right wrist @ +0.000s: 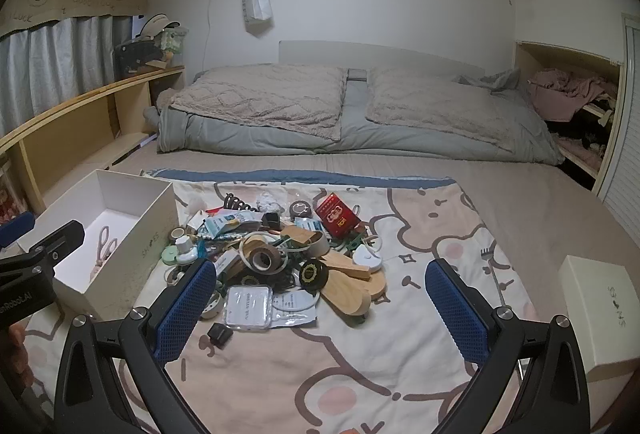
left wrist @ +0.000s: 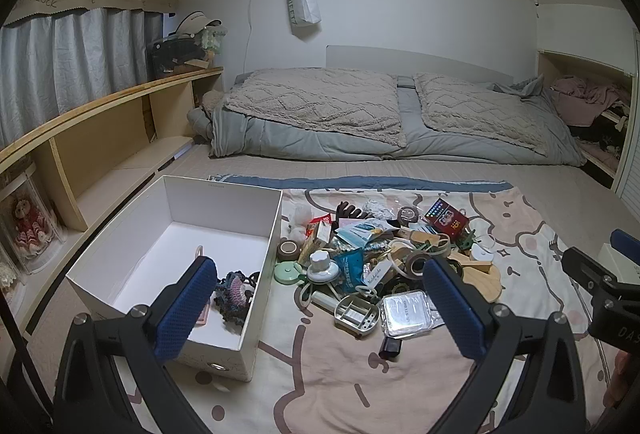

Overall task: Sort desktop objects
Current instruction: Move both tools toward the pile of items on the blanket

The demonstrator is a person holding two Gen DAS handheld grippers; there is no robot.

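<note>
A pile of small desktop objects [left wrist: 384,254] lies on a pink cartoon-print cloth [left wrist: 340,374] on the bed; it also shows in the right wrist view [right wrist: 280,258]. It includes a red box [left wrist: 446,218], tape rolls [right wrist: 264,260], wooden pieces [right wrist: 348,294] and a clear flat case [left wrist: 406,314]. An open white box [left wrist: 224,218] stands left of the pile and holds a crocheted item [left wrist: 234,294]. My left gripper [left wrist: 320,310] is open and empty, above the pile's near edge. My right gripper [right wrist: 320,310] is open and empty, just in front of the pile.
A small cream box [right wrist: 592,306] sits on the cloth at the right. Folded duvet and pillows [left wrist: 360,114] lie at the far end. A wooden shelf [left wrist: 100,122] runs along the left wall. A closet niche with clothes [right wrist: 572,90] is at the right.
</note>
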